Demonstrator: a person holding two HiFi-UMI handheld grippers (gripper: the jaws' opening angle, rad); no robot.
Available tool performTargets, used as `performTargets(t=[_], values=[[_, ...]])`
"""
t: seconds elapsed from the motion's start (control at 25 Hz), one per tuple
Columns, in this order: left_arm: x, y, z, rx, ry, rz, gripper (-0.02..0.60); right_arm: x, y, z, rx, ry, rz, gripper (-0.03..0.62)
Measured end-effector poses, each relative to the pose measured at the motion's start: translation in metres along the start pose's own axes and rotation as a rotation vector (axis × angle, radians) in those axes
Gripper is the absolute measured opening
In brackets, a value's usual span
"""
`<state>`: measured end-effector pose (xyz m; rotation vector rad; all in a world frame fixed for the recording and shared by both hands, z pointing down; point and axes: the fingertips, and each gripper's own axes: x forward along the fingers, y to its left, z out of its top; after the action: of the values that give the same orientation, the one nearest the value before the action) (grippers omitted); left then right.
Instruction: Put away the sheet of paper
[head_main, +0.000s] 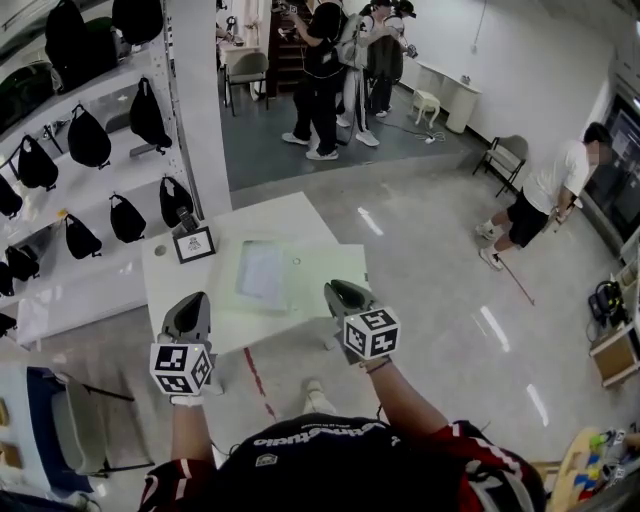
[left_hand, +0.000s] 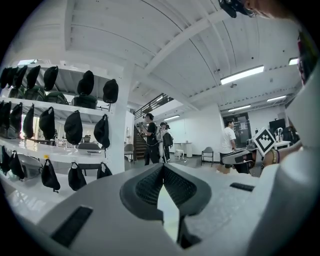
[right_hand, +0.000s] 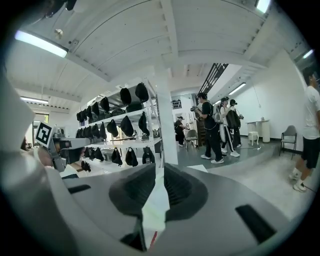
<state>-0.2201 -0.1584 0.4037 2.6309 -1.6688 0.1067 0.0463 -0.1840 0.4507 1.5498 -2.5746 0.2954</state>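
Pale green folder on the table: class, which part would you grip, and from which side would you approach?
I would take the pale green folder by its thin near edge, close to a corner, coming in low from the person's side. It lies flat on the table, so only an edge fits between jaws; the sheet of paper lies at its middle. The right gripper grips there.

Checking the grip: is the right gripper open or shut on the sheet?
Shut on it: the right gripper presses its pads on a pale green sheet between them.
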Motion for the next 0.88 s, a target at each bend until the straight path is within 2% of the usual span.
performTargets(t=[0.24, 0.44, 0.88], values=[[-0.001, -0.011, -0.002, -0.033, -0.014, -0.010, 0.005, -0.018, -0.007, 0.019, 0.006, -0.063, -0.037, 0.023], [-0.003, -0.019, 0.000, -0.114, -0.045, -0.030, 0.005, -0.031, -0.013, 0.027, 0.010, -0.101, -0.078, 0.003], [-0.004, -0.026, 0.003, -0.101, -0.059, -0.028, 0.005, -0.036, -0.004, 0.028, -0.037, -0.091, -0.071, 0.003]])
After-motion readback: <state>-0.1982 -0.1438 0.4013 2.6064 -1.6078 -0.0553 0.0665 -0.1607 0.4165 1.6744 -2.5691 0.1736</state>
